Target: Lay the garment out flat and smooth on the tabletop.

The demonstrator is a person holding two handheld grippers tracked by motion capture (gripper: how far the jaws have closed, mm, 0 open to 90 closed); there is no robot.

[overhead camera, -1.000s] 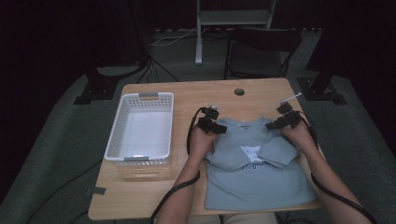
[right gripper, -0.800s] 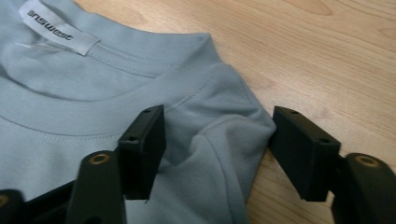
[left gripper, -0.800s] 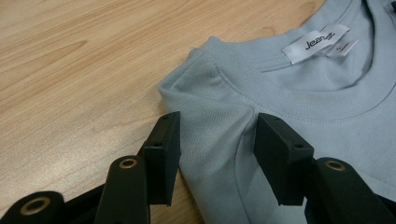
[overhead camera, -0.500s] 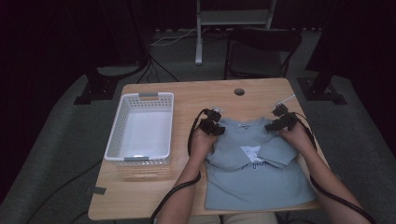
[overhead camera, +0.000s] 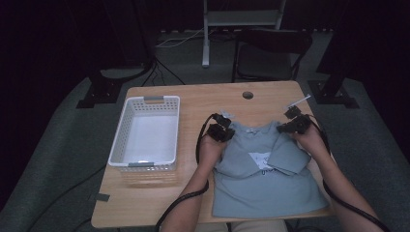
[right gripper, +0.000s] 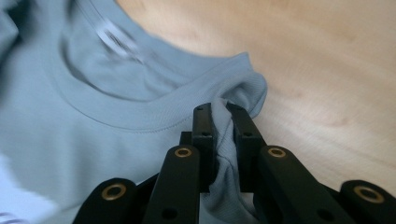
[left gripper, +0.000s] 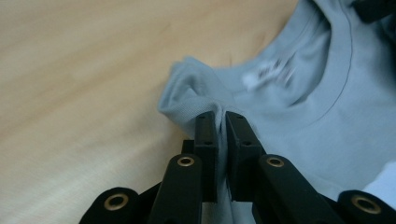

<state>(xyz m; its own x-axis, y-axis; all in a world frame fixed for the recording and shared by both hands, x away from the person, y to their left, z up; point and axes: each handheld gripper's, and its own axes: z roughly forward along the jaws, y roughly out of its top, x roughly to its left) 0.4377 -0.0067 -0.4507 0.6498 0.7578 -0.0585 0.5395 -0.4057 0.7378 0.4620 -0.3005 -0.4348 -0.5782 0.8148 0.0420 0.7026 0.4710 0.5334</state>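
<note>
A grey-blue T-shirt (overhead camera: pixel 270 181) lies on the wooden table (overhead camera: pixel 193 101), its sleeves folded inward over a small white print. My left gripper (overhead camera: pixel 223 130) is at the shirt's left shoulder. In the left gripper view its jaws are shut on a bunched fold of the shirt (left gripper: pixel 196 100) beside the collar (left gripper: pixel 336 74). My right gripper (overhead camera: pixel 290 124) is at the right shoulder. In the right gripper view it is shut on the shirt (right gripper: pixel 93 135) just beside the collar rim (right gripper: pixel 187 105).
A white plastic basket (overhead camera: pixel 147 135) stands on the left part of the table. A round cable hole (overhead camera: pixel 247 95) is near the far edge. A small white-tipped stick (overhead camera: pixel 299 101) lies at the far right. A chair (overhead camera: pixel 270 48) stands beyond the table.
Both grippers have drawn a little toward the near side of the table, holding the shirt's shoulders.
</note>
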